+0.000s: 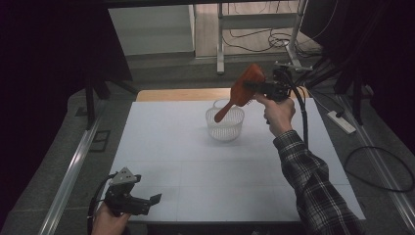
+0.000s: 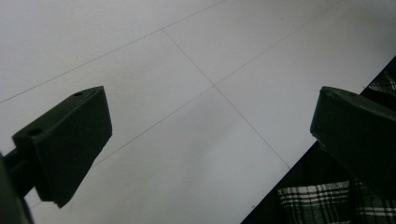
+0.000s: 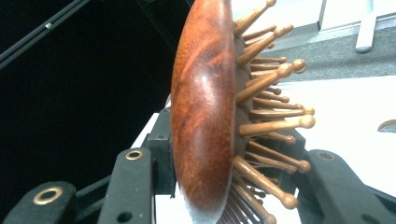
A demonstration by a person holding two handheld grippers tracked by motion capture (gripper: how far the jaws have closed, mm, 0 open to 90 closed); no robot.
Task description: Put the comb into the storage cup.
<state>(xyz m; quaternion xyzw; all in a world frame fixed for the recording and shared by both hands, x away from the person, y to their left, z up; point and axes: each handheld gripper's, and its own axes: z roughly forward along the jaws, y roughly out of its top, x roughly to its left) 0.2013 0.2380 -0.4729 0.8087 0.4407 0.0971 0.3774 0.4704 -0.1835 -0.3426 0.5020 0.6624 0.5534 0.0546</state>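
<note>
A reddish wooden hairbrush (image 1: pixel 241 90) hangs in the air above a small white mesh basket (image 1: pixel 224 125) at the table's far middle, its handle pointing down towards the basket. My right gripper (image 1: pixel 257 88) is shut on the brush's head. In the right gripper view the brush (image 3: pixel 203 107) stands edge-on between the jaws, wooden bristles (image 3: pixel 273 98) pointing right. My left gripper (image 1: pixel 147 201) rests low at the table's near left corner, open, with nothing between its fingers (image 2: pixel 70 140).
The white table (image 1: pixel 195 166) has a wooden strip (image 1: pixel 181 94) along its far edge. A metal stand (image 1: pixel 220 39) and cables lie on the floor behind. A power strip (image 1: pixel 342 122) sits to the right. A plaid sleeve (image 1: pixel 318 186) crosses the right side.
</note>
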